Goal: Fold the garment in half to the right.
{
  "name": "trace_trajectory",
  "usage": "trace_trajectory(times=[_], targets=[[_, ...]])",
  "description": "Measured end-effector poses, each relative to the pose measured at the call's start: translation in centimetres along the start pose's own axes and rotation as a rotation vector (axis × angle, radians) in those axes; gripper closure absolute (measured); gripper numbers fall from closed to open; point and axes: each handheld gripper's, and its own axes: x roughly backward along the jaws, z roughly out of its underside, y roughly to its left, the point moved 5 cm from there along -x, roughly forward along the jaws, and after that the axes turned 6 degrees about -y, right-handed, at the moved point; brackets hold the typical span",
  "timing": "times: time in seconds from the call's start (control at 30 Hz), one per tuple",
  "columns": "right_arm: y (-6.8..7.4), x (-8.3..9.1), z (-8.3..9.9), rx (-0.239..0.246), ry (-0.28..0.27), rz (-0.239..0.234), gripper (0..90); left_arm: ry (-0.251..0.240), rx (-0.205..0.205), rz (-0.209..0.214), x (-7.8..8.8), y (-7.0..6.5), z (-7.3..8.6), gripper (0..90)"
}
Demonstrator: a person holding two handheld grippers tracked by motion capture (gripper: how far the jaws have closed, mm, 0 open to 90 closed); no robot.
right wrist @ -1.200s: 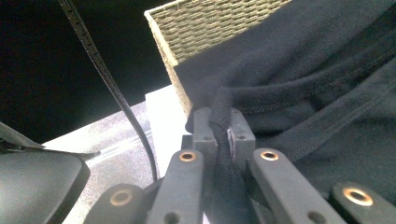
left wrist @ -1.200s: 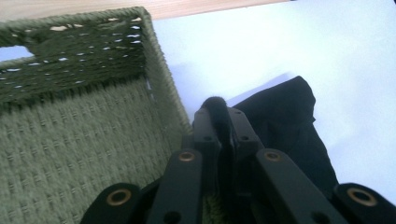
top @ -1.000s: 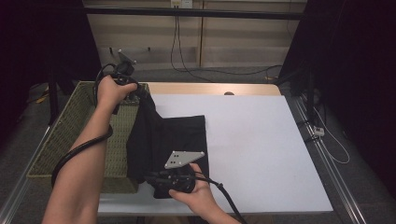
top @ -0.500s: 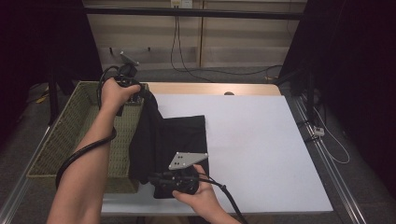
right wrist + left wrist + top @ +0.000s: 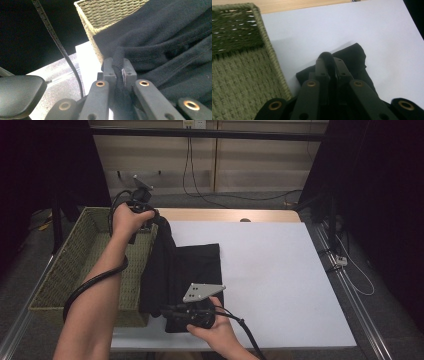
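Note:
A black garment (image 5: pixel 185 270) lies on the white table top (image 5: pixel 280 270), its left part lifted and draped over the rim of a green woven basket (image 5: pixel 75 270). My left gripper (image 5: pixel 150 215) is shut on the garment's far edge (image 5: pixel 327 58), held above the basket's far right corner. My right gripper (image 5: pixel 167 312) is shut on the near edge, a fold of black cloth (image 5: pixel 120 67) pinched between its jaws next to the basket's near corner (image 5: pixel 90 27). The cloth hangs stretched between the two grippers.
The basket stands along the table's left side. Cables (image 5: pixel 95 285) trail from both grippers. A wooden strip (image 5: pixel 235 214) borders the far edge of the white top. Metal rails (image 5: pixel 350 295) run along the table's right side.
The left hand has drawn the garment's far edge a little to the right, off the basket's rim. The right hand has stayed in place, still gripping.

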Motion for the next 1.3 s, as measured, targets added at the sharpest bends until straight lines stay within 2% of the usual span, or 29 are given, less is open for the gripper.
trace_trajectory(times=[0.2,0.27,0.4,0.43,0.47,0.53,0.6,0.7,0.73,0.87,0.93,1.0,1.13,1.27,1.3], targets=[[-0.3,0.8,0.2,-0.006,-0.004,0.016,86.1,0.009,-0.017,0.015,-0.9,-1.0,-0.2,84.4],[-0.4,1.1,0.3,-0.007,-0.006,0.023,86.1,0.01,-0.023,0.025,-1.6,-1.9,-0.4,84.4],[-0.6,2.3,0.4,-0.006,-0.018,0.049,85.5,-0.005,-0.069,0.073,-2.8,-3.5,-0.7,81.4],[-0.7,2.7,0.5,0.001,-0.024,0.06,83.2,-0.035,-0.074,0.098,-3.2,-4.0,-0.8,74.7],[-0.7,3.1,0.4,0.004,-0.036,0.063,76.7,-0.055,-0.073,0.112,-3.5,-4.3,-0.9,65.1],[-0.8,3.8,0.4,0.014,-0.042,0.104,56.5,-0.055,-0.092,0.12,-3.9,-4.6,-0.9,53.5],[-1.1,4.4,0.3,0.028,-0.04,0.136,50.6,-0.062,-0.099,0.112,-4.1,-4.7,-0.8,41.0],[-1.6,4.9,-0.2,0.027,-0.042,0.167,42.8,-0.057,-0.136,0.104,-4.2,-4.5,-0.5,35.0],[-1.8,4.9,-0.3,0.029,-0.04,0.172,42.8,-0.052,-0.15,0.081,-4.1,-4.3,-0.4,32.7],[-2.6,4.5,-0.3,0.024,-0.002,0.186,39.8,-0.038,-0.17,0.053,-3.8,-3.6,0.0,24.6],[-3.1,4.0,-0.1,0.037,0.025,0.193,39.8,-0.029,-0.185,0.054,-3.6,-3.4,0.2,23.2],[-3.2,3.8,0.0,0.038,0.027,0.194,39.8,-0.03,-0.189,0.052,-3.5,-3.4,0.3,22.9],[-4.0,2.7,0.2,0.037,0.085,0.184,34.6,-0.036,-0.203,0.055,-3.2,-3.2,0.6,20.7],[-4.3,1.8,0.2,0.054,0.121,0.183,34.1,-0.038,-0.216,0.064,-2.9,-3.4,0.8,20.1],[-4.3,1.2,0.2,0.065,0.125,0.175,36.9,-0.036,-0.222,0.066,-2.8,-3.5,0.9,20.0]])
